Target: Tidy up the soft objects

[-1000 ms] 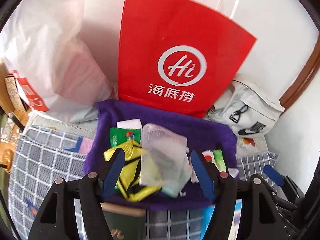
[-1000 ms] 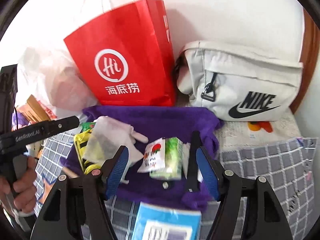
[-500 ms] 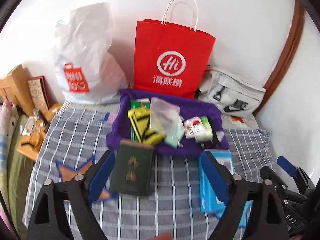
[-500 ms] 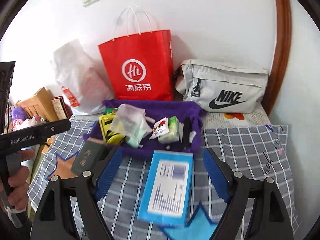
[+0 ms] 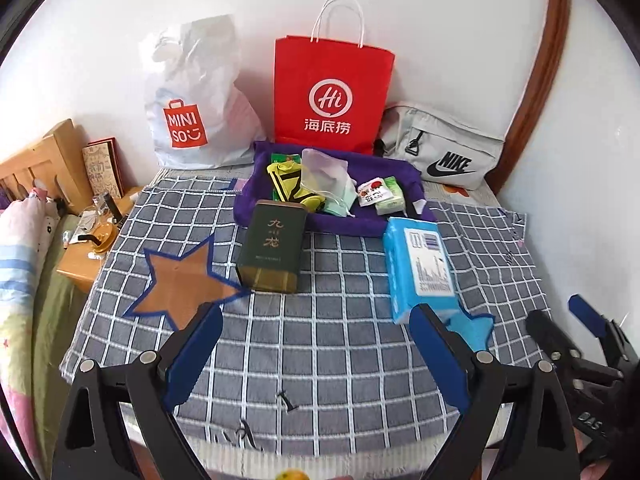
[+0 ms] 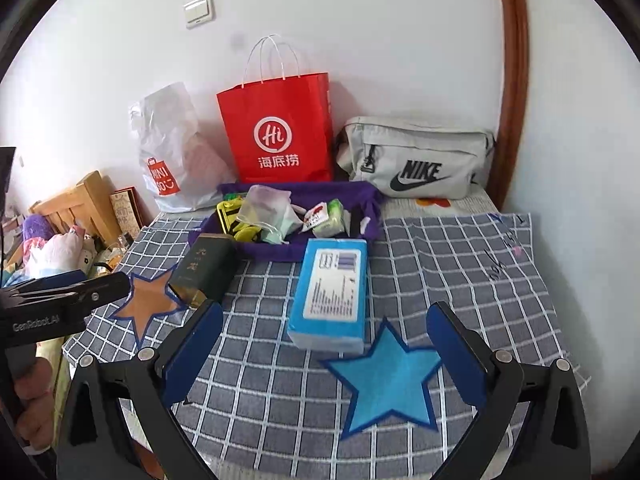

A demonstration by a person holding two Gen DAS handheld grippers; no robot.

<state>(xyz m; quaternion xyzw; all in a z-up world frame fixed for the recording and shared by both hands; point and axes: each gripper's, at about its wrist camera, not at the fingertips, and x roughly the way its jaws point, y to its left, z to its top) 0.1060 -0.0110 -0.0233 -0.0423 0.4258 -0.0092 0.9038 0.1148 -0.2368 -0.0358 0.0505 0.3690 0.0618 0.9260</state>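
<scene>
Here, both hand-held grippers hang empty above the grey checked cloth (image 5: 320,344). The left gripper (image 5: 316,344) has its blue-padded jaws spread wide apart, and the right gripper (image 6: 326,344) likewise stands wide apart, gripping nothing.

The landmark is the shallow purple fabric tray (image 5: 348,224), which sits at the far edge of the cloth. Inside it lie the soft things: a yellow-and-black sock-like bundle (image 5: 290,184), a translucent drawstring pouch (image 5: 326,174) leaning over it, and small green-and-white tissue packets (image 5: 382,196) toward the tray's right side. Touching the tray's near left edge is a dark green rectangular tin (image 5: 274,246); just off its near right corner lies a light blue tissue pack (image 5: 420,268). Directly behind the tray stands a red paper shopping bag (image 5: 332,92), with a white plastic Miniso bag (image 5: 196,100) to its left and a grey Nike pouch (image 5: 440,148) to its right.
</scene>
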